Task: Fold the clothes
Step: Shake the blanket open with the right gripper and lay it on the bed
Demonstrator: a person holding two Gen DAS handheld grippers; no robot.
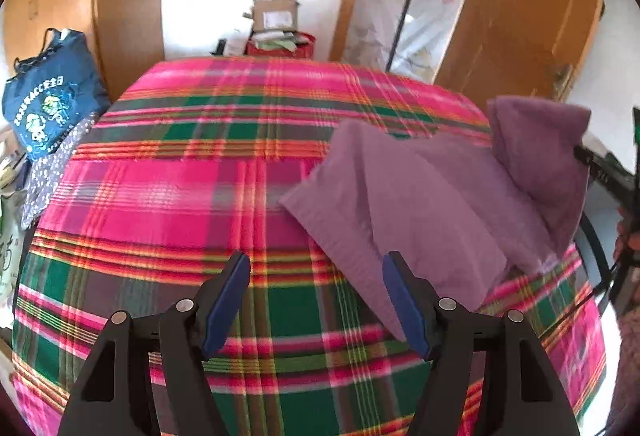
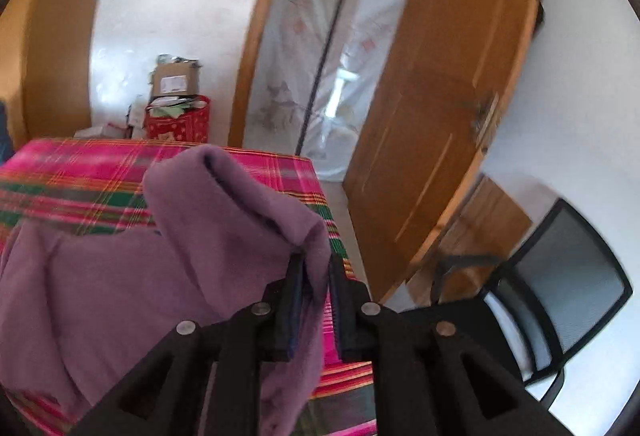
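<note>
A purple fleece garment [image 1: 432,203] lies on the right part of a table under a pink and green plaid cloth [image 1: 192,187]. My left gripper [image 1: 316,264] hovers open over the cloth, its right finger overlapping the garment's near left edge with nothing between the pads. In the right wrist view my right gripper [image 2: 316,268] is shut on a fold of the purple garment [image 2: 224,220], lifting that end off the plaid cloth [image 2: 72,163]. The left wrist view shows this raised end at the far right, with the right gripper's black body [image 1: 608,171] beside it.
A blue tote bag [image 1: 48,103] and other bags sit at the table's left side. A red box with papers [image 1: 280,43] and a cardboard box stand behind the table. An open wooden door [image 2: 436,107] and a black mesh chair [image 2: 560,292] are to the right.
</note>
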